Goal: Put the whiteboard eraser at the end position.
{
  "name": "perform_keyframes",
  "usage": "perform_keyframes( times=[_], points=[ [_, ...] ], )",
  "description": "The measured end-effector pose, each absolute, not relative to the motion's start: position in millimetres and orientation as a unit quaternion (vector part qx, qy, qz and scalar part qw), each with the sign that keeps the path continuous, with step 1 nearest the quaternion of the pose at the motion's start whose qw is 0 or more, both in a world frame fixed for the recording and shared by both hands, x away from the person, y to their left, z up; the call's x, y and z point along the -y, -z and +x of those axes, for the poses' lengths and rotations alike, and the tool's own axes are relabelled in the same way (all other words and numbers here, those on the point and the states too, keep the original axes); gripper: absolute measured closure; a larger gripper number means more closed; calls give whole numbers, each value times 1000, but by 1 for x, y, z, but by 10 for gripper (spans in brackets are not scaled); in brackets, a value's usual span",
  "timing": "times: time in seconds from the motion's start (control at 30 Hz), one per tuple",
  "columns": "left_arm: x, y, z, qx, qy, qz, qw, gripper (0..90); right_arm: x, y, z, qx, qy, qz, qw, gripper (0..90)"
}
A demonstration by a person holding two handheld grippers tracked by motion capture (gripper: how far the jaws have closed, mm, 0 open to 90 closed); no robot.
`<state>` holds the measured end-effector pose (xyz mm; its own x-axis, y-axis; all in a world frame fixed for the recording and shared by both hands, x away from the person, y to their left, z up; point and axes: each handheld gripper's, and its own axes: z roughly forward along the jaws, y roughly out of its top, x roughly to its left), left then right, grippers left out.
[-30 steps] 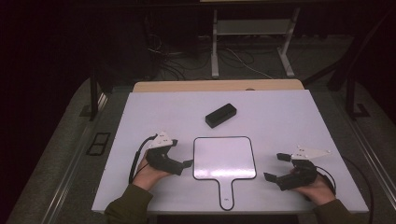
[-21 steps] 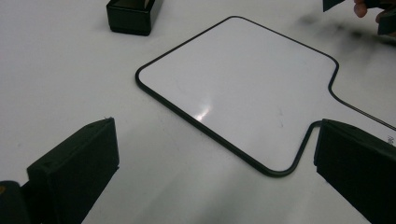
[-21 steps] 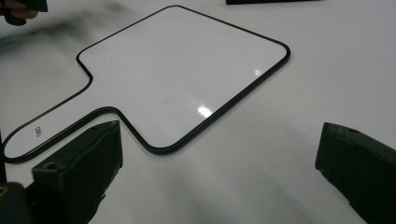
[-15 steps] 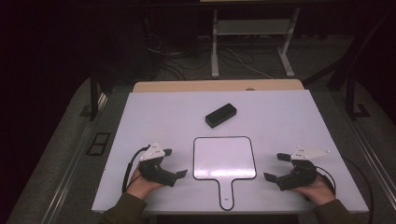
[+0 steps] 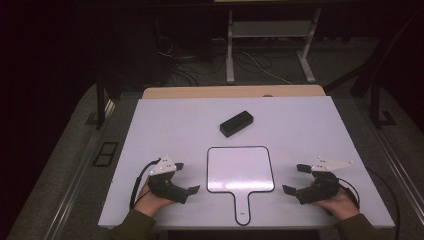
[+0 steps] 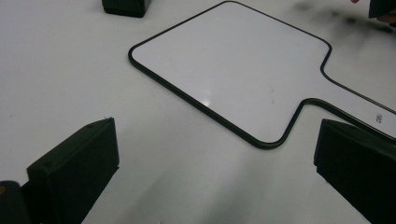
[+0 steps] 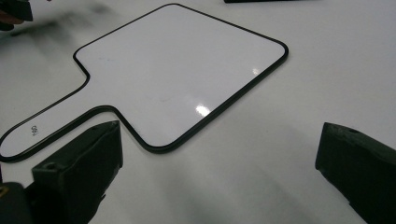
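Whiteboard (image 5: 240,169) with a handle lies flat on the counter (image 5: 150,125), between both grippers. Left gripper (image 5: 186,178) and right gripper (image 5: 296,178) rest spread and empty beside it. Black eraser (image 5: 236,123) sits farther back.

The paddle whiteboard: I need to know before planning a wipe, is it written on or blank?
Blank. The paddle whiteboard lies flat on the table; both gripper views show its white face bare except for glare.
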<state>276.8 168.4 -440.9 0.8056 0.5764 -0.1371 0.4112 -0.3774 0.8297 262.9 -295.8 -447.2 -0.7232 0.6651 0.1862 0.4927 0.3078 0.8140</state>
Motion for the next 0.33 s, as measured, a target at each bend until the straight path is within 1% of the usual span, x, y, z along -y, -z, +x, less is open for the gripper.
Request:
perform_keyframes(
  times=[0.33],
  points=[
    [-167,441,277,-299,-87,826,469,0,296,447,263,-804,-465,360,93,0]
  ],
)
